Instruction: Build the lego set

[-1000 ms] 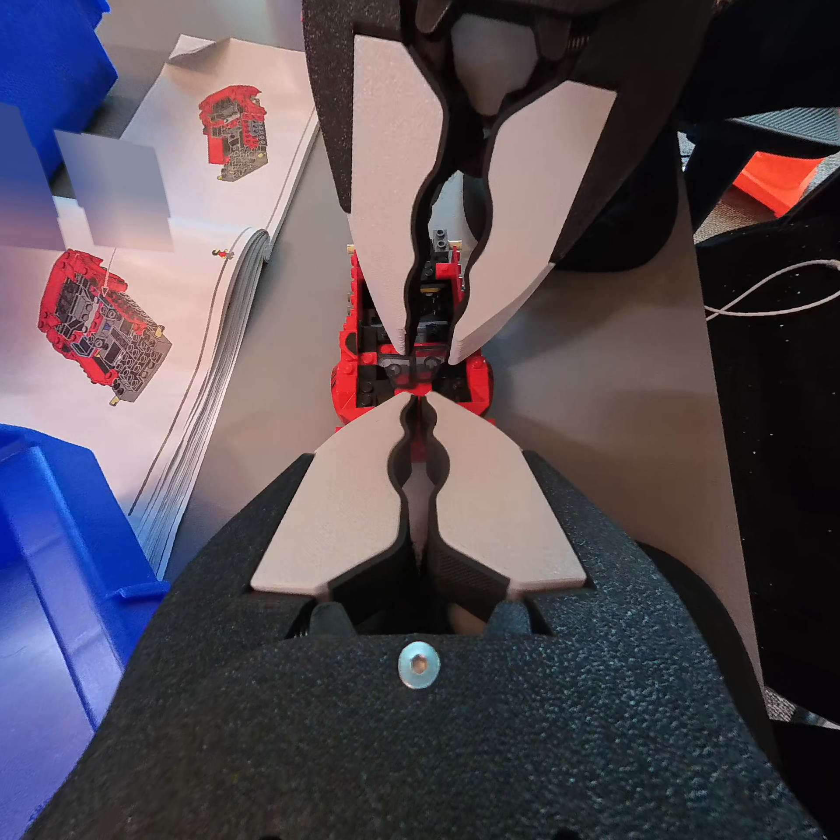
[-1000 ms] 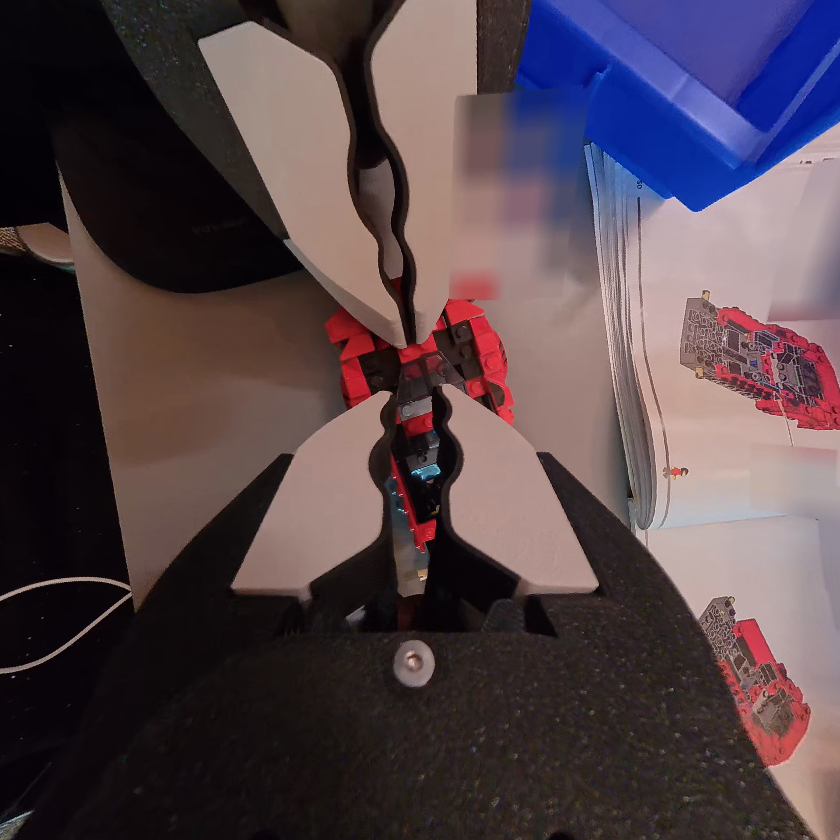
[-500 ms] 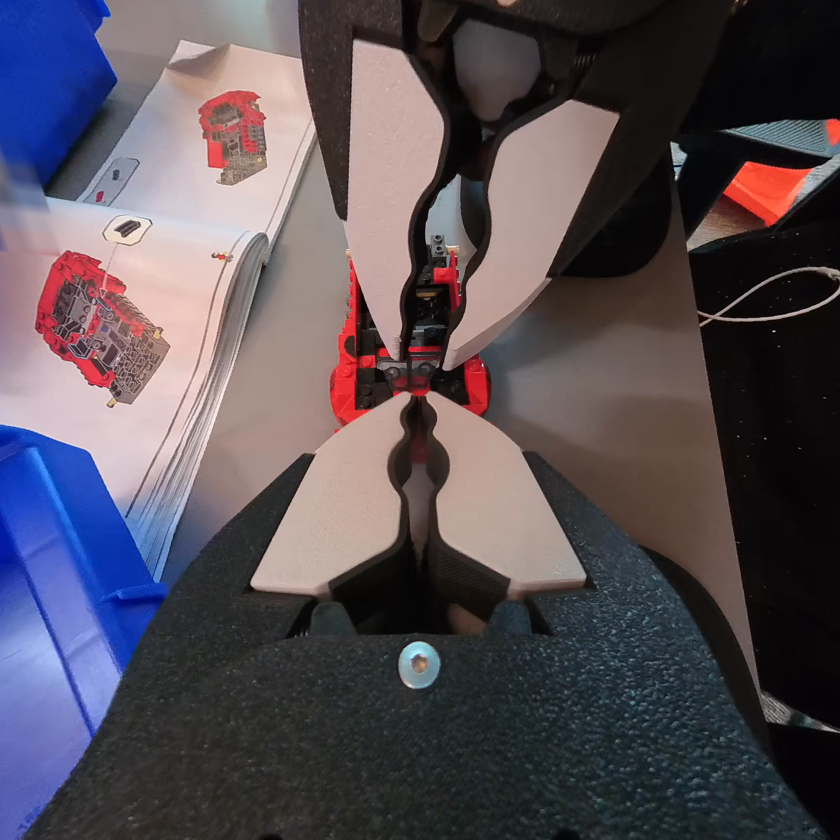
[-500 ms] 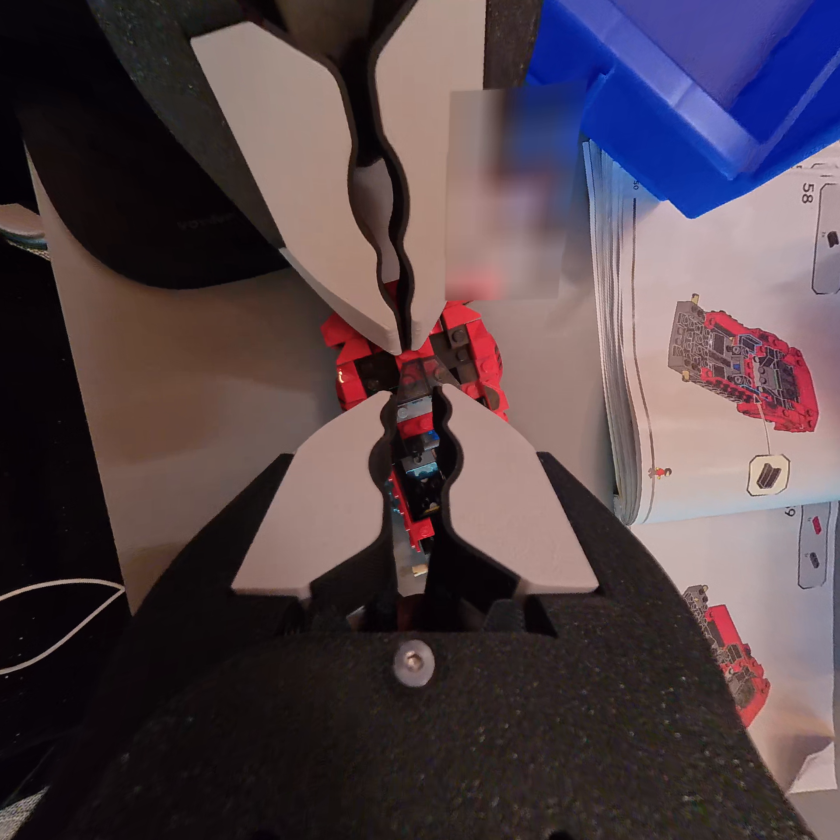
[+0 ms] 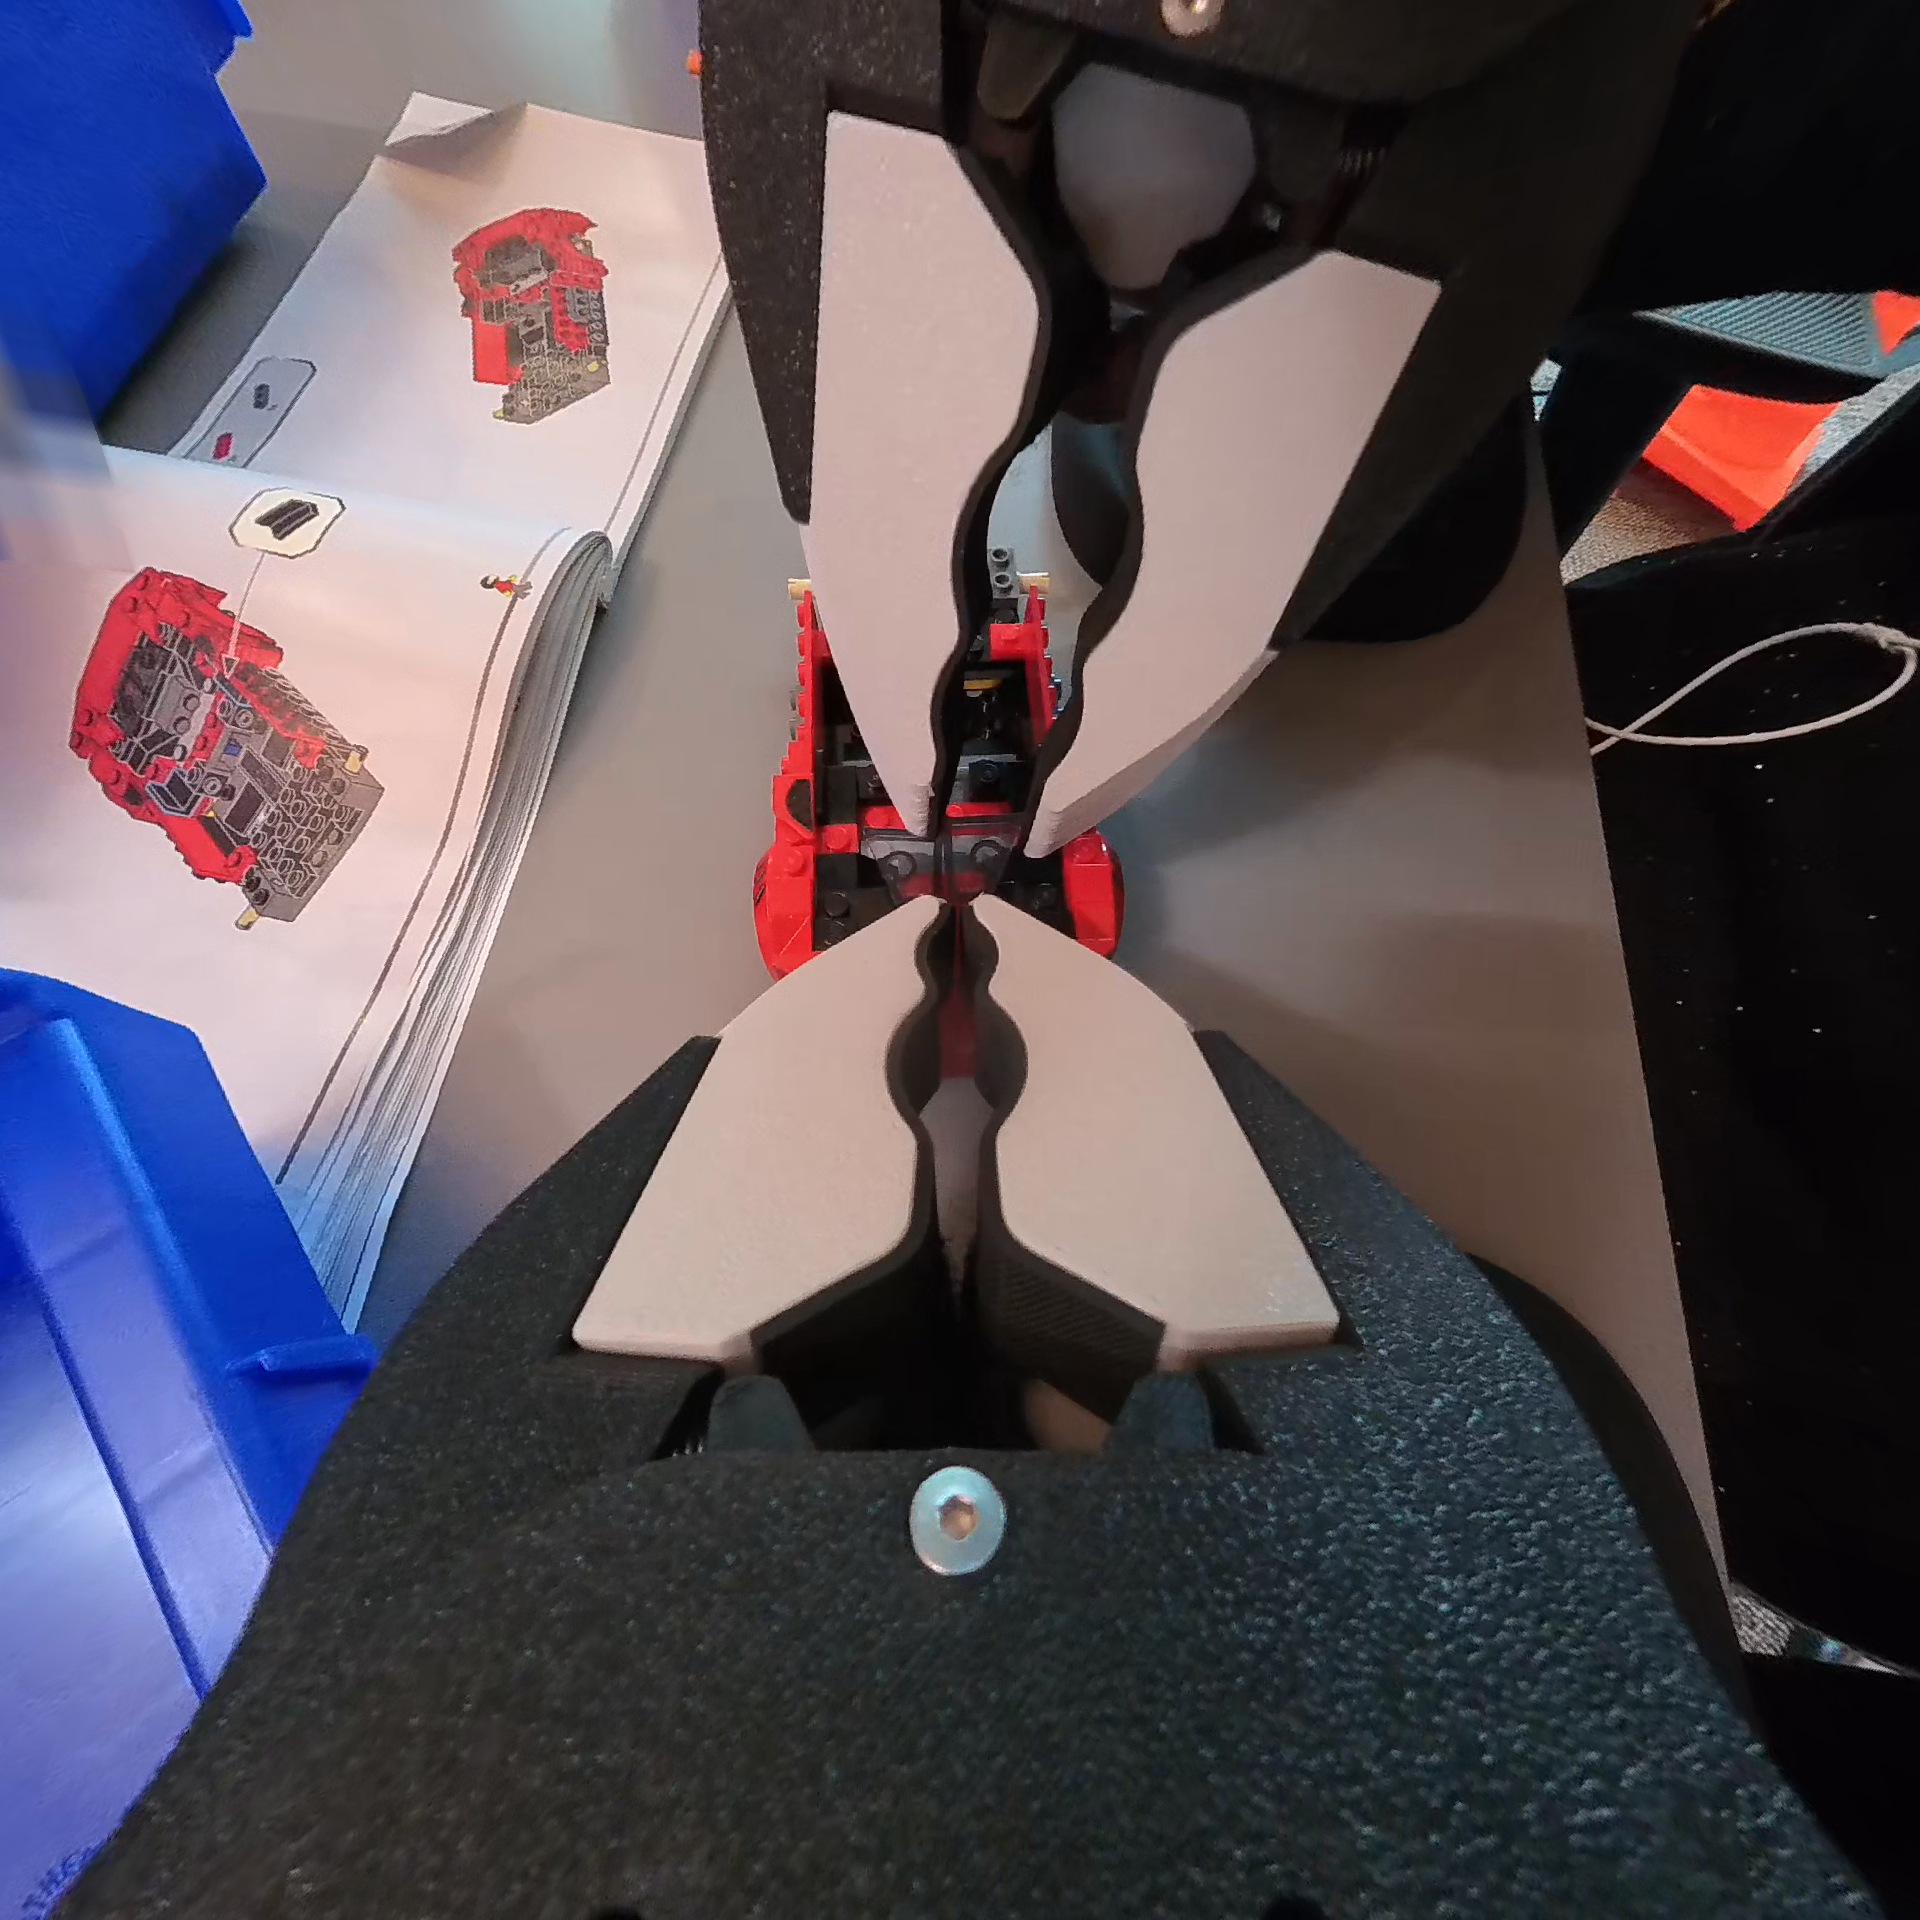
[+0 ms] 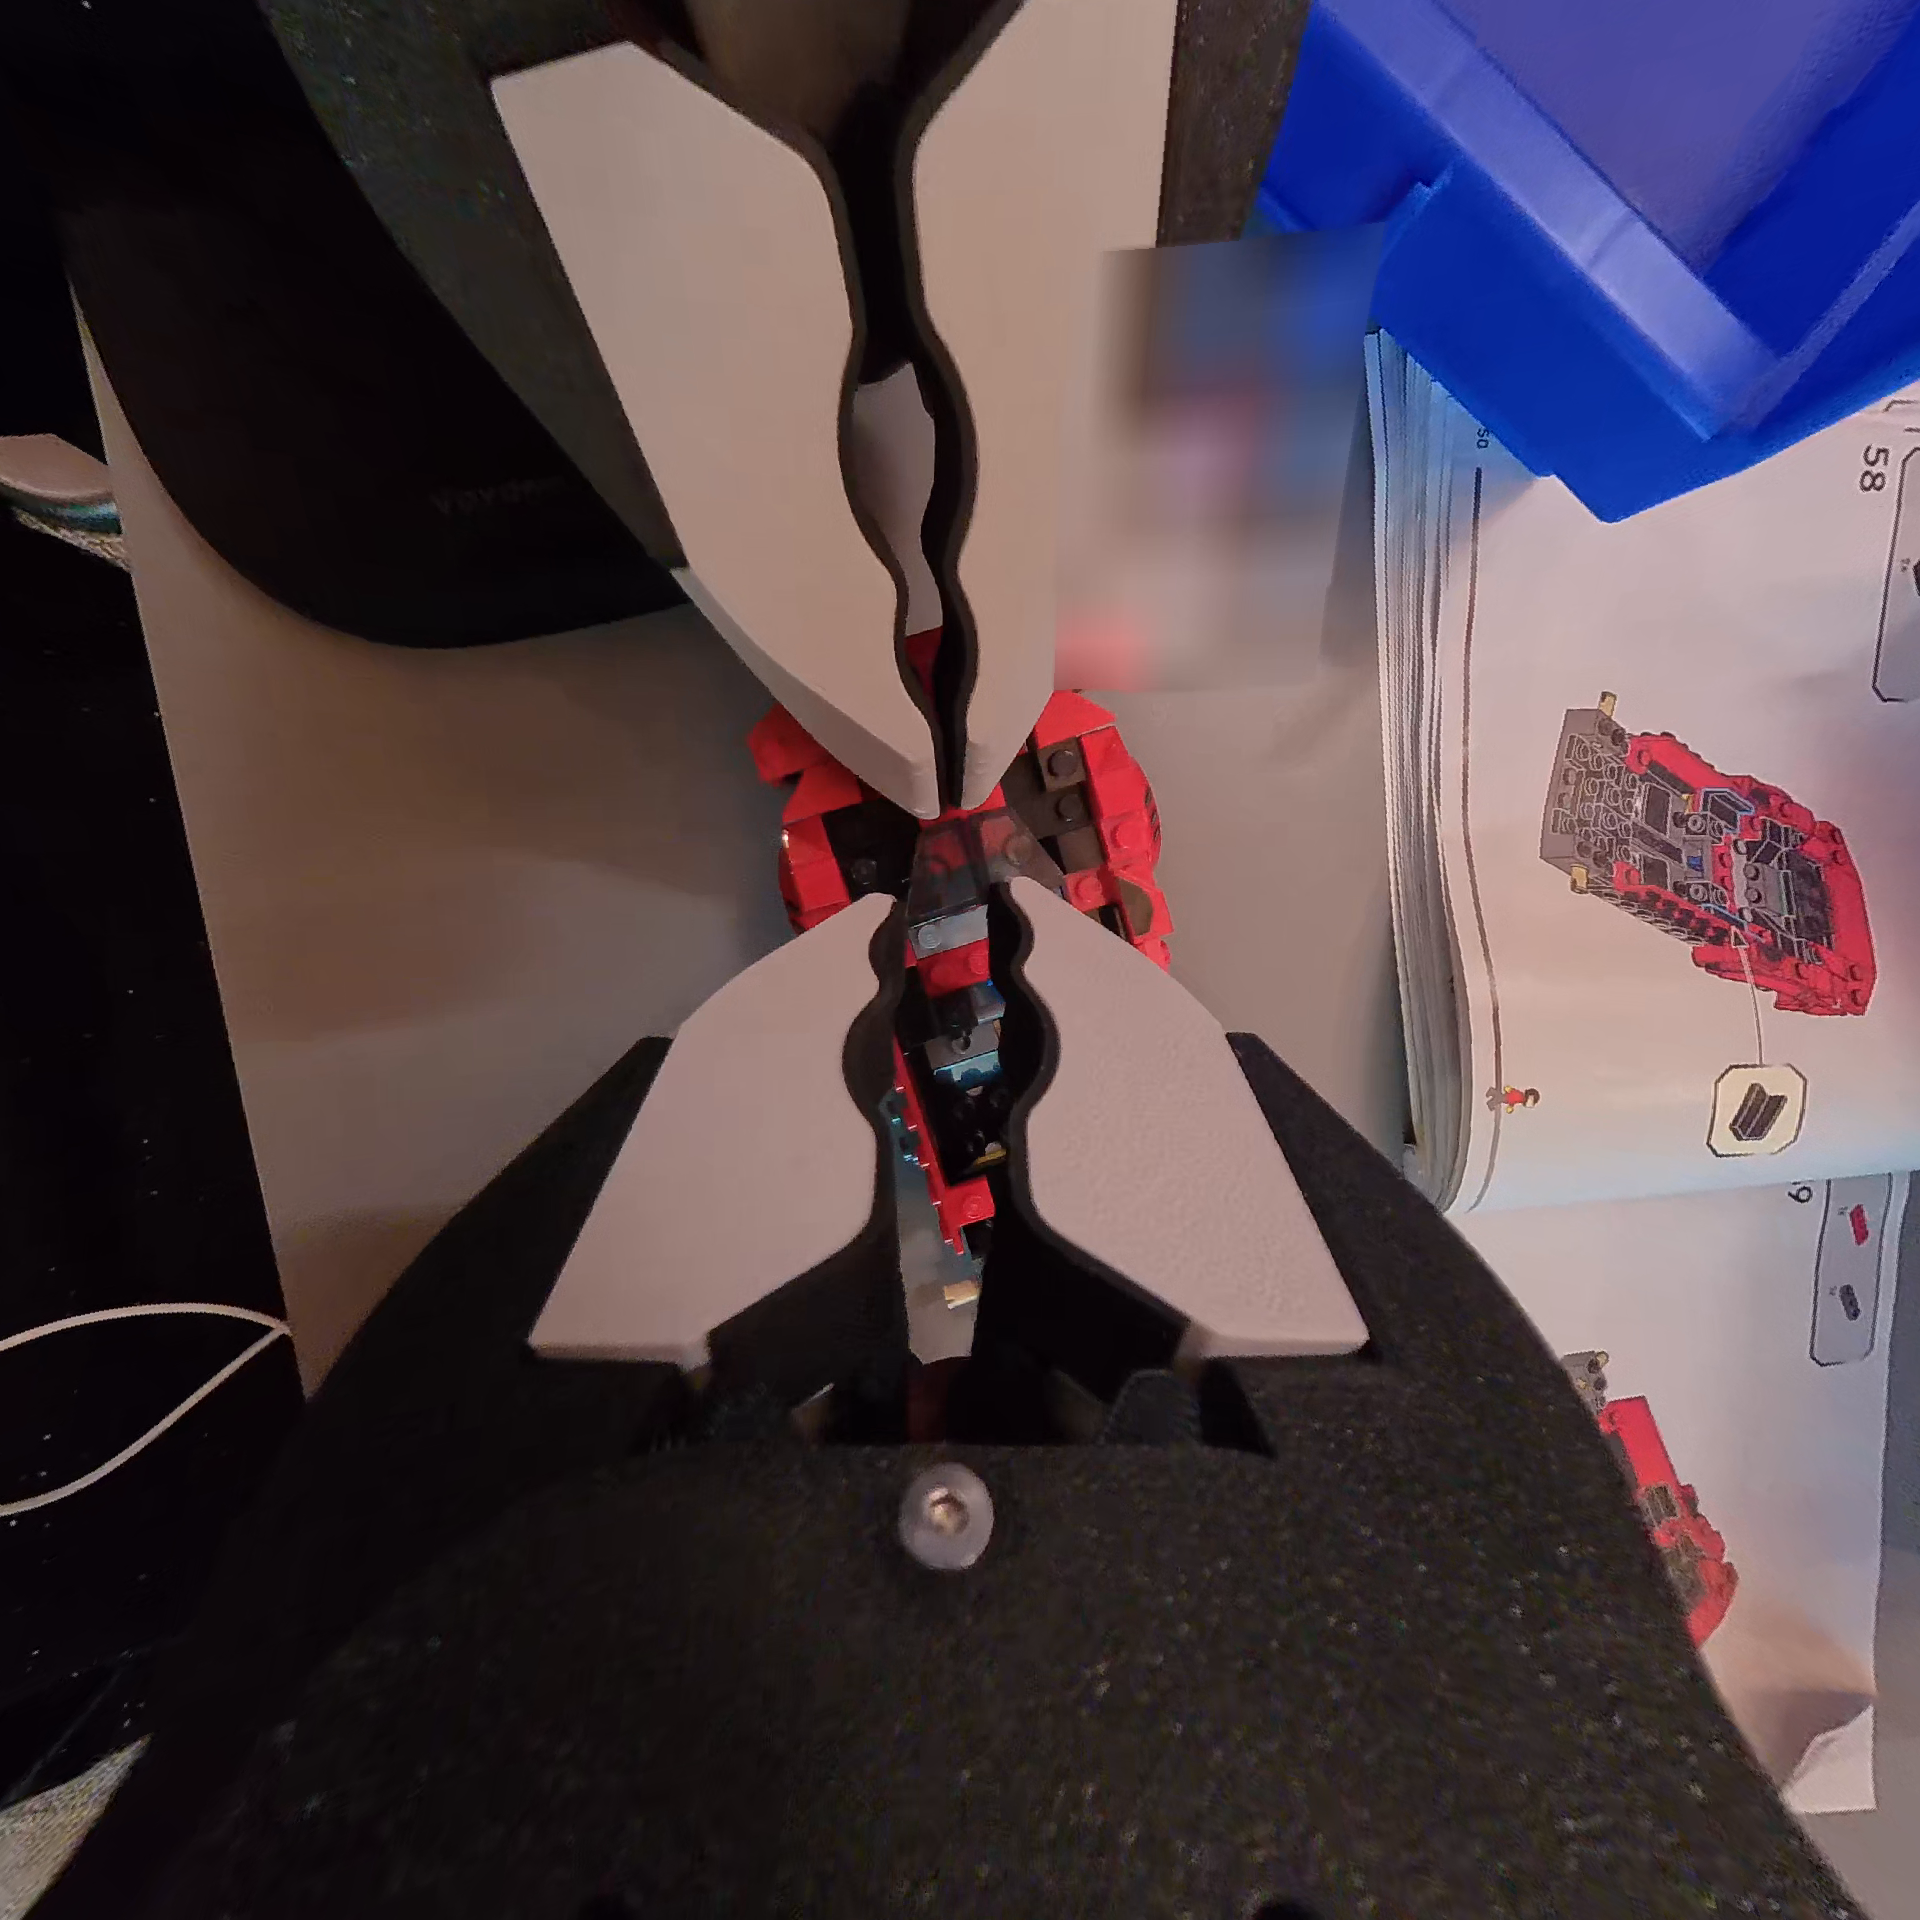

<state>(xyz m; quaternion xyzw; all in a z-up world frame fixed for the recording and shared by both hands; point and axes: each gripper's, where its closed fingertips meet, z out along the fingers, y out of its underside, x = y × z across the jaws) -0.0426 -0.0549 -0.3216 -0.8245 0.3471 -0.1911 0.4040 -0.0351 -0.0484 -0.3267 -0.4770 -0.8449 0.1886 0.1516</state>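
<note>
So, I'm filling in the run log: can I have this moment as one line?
left hand-held gripper: shut, tips at lego car | right hand-held gripper: slightly apart astride smoky piece, grip unclear | manual: open beside car

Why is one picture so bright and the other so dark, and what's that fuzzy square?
Left wrist view: bright and sharp on the lego car, with the instruction book tinted pink and the edges bent by the wide lens. Right wrist view: dimmer, the left side nearly black; the fuzzy square beside the blue bin is a patch added afterwards, not a real thing.
</note>
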